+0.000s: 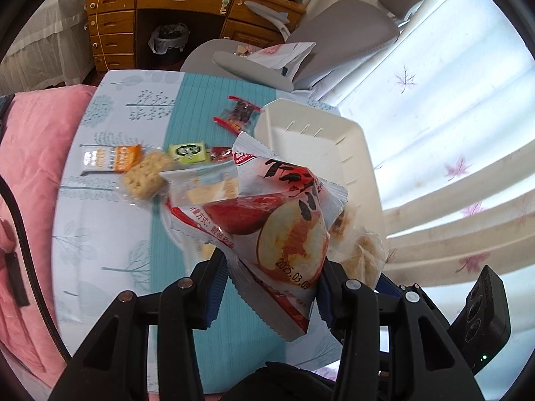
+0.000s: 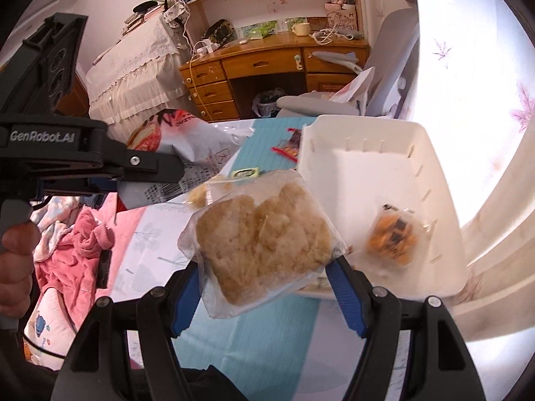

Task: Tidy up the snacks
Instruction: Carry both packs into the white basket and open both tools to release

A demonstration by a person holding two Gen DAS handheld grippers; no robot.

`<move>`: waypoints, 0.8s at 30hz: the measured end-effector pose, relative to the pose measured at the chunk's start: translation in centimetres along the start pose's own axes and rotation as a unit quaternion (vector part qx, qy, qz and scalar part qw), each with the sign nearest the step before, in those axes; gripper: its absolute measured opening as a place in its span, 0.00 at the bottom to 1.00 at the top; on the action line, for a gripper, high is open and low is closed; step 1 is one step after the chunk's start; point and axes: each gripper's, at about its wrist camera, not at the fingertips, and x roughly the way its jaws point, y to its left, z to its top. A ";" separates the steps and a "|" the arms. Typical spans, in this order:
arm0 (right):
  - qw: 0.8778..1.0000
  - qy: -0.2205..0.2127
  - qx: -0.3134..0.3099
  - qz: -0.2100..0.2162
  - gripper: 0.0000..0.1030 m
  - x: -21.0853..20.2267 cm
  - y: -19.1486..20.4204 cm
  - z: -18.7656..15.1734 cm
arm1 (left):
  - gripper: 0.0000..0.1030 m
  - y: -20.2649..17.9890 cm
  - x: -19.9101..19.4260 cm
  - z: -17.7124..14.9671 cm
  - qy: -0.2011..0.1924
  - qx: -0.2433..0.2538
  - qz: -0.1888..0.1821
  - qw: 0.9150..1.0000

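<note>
Sunlit curtains and a wooden desk frame the bed, where a tree-print cloth with a teal stripe (image 1: 200,107) serves as our sorting surface. We hold a snack in each gripper beside the white bin (image 2: 431,153), which sits at the cloth's far edge near the window.

Our left gripper (image 1: 271,287) is clamped on a red-and-white date packet (image 1: 277,220), raised above the cloth just short of the bin's near wall. Our right gripper (image 2: 264,277) has its blue pads (image 2: 185,300) pressed on a clear bag holding a crumbly rice cake (image 2: 260,237), lifted at the bin's near-left corner. One small orange-and-dark wrapped snack (image 2: 391,237) already lies inside the bin.

Loose on the cloth, we see an orange-and-white bar (image 1: 108,160), a wrapped cracker (image 1: 145,175), a green packet (image 1: 189,152) and a red-trimmed packet (image 1: 239,115) beside the bin.

By our reckoning, the step in hand is dropping both held snacks into the bin. Done well, we carry each fully past the rim before releasing, one hand at a time so the grippers do not collide. We keep the squeeze on the rice cake gentle, since it looks brittle, and lower it rather than let it fall.
</note>
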 end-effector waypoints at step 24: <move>0.997 0.040 0.058 -0.045 0.83 1.8 -11.7 0.0 | 0.75 -7.1 7.7 0.5 0.014 -0.026 -0.053 0.998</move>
